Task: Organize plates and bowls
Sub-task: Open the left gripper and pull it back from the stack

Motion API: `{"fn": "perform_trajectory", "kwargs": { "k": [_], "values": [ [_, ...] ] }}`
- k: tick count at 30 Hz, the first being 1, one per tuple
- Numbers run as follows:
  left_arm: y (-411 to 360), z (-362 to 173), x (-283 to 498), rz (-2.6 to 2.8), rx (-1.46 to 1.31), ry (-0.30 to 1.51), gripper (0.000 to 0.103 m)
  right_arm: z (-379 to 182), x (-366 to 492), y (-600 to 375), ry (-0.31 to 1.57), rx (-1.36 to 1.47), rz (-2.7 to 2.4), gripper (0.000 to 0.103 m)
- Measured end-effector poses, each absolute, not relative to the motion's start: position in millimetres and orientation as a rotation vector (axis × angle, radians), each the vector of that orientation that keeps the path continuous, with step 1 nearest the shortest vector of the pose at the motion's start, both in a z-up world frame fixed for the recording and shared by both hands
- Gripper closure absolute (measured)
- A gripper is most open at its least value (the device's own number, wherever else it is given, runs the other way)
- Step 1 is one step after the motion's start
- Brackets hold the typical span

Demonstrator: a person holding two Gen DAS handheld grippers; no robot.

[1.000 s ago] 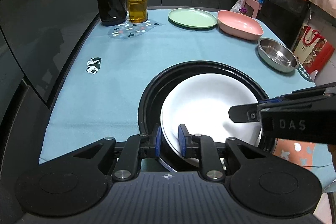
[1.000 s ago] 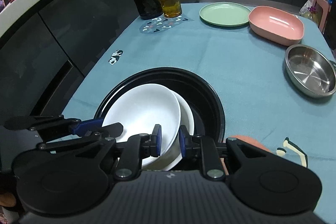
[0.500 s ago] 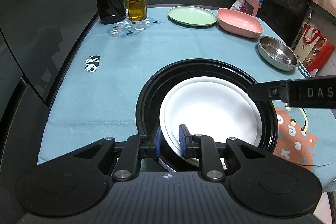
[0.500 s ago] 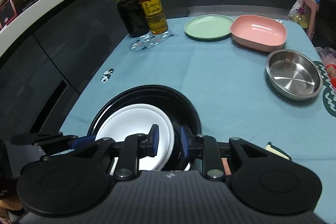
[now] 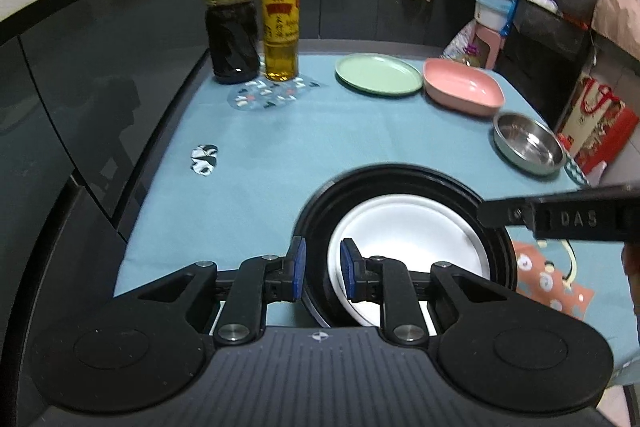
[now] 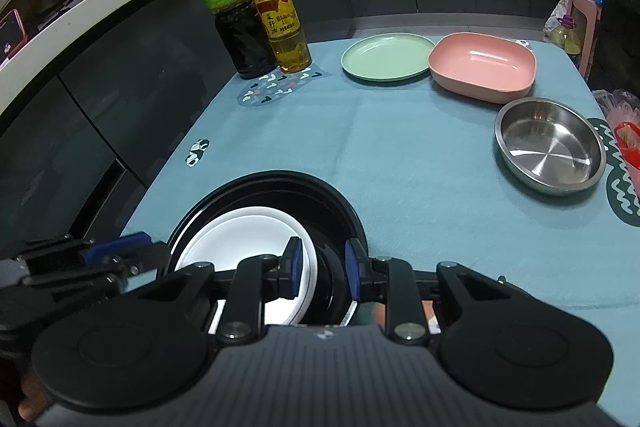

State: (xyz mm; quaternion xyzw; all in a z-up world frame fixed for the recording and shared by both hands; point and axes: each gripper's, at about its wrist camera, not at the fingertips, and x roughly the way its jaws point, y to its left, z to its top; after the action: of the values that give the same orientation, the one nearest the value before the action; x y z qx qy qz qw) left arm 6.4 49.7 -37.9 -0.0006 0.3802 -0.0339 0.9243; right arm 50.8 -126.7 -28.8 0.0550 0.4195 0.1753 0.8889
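White plates (image 5: pixel 408 239) lie stacked inside a black pan (image 5: pixel 400 179) near the front of the blue tablecloth (image 5: pixel 320 147). My left tongs (image 5: pixel 323 269) sit almost closed at its rim; whether they pinch it I cannot tell. My right tongs (image 6: pixel 322 269) straddle both rims, released.

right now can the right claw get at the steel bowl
Probably yes. The steel bowl sits in the open ahead and to the right of the right claw, with only bare tablecloth between. The claw holds nothing, its pads straddling the black dish rim.
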Motion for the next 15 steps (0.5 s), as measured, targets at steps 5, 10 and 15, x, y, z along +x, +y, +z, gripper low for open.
{"fn": "perform_trajectory", "kwargs": {
  "k": [5, 10, 15],
  "values": [
    [56, -29, 13, -0.059, -0.021, 0.737, 0.085, -23, 50, -132, 0.818, 0.125, 0.371, 0.080],
    [59, -16, 22, -0.055, -0.039, 0.674, 0.080, -9, 52, -136, 0.697, 0.077, 0.342, 0.069],
    [55, -9, 44, -0.009, 0.022, 0.649, 0.070, 3, 66, -141, 0.657, 0.021, 0.338, 0.065]
  ]
}}
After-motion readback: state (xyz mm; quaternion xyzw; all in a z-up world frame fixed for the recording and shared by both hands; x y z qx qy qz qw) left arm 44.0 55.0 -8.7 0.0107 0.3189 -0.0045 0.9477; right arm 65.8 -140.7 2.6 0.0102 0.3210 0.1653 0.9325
